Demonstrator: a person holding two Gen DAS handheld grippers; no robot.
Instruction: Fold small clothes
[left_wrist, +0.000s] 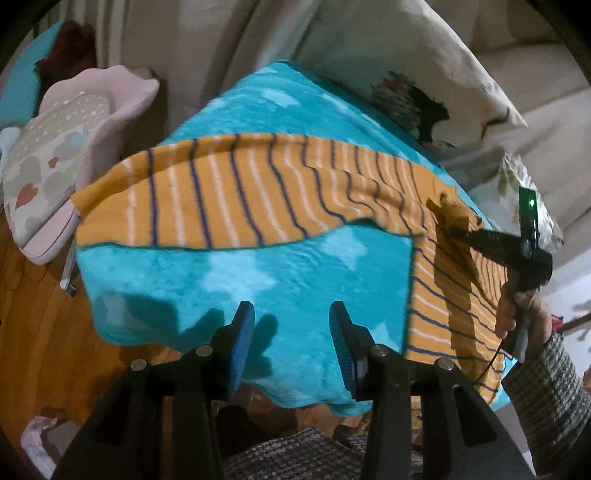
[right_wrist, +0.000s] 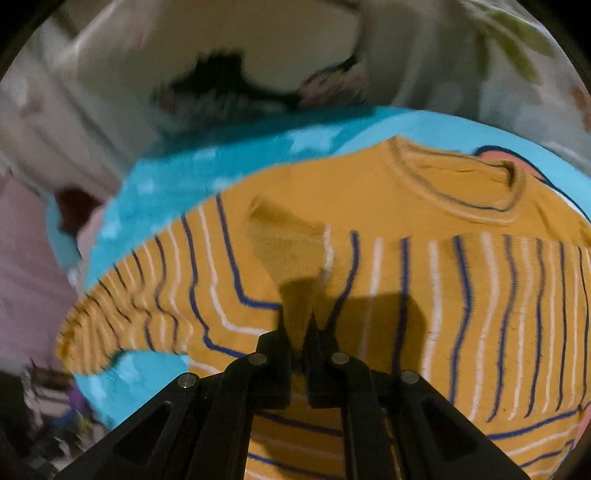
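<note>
Two grippers in view: left gripper (left_wrist: 291, 325) spread wide, nothing held, above turquoise blanket (left_wrist: 236, 273); right gripper (right_wrist: 297, 328) pinched onto a fold of the striped orange sweater (right_wrist: 406, 229), which lies spread on the blanket.

A: Landmark is the teal star blanket (left_wrist: 258, 273). What sits behind it?

B: A beige sofa (left_wrist: 517, 74), with a white printed pillow (left_wrist: 406, 74) leaning at the blanket's far right edge.

A: Left of it?

B: A pink scalloped cushion (left_wrist: 66, 147), cloud print, touching the blanket's left corner. Orange wood floor (left_wrist: 37, 314) shows below that cushion.

A: Light?

B: Indoor, dim; hard shadows fall on the blanket's near side.
</note>
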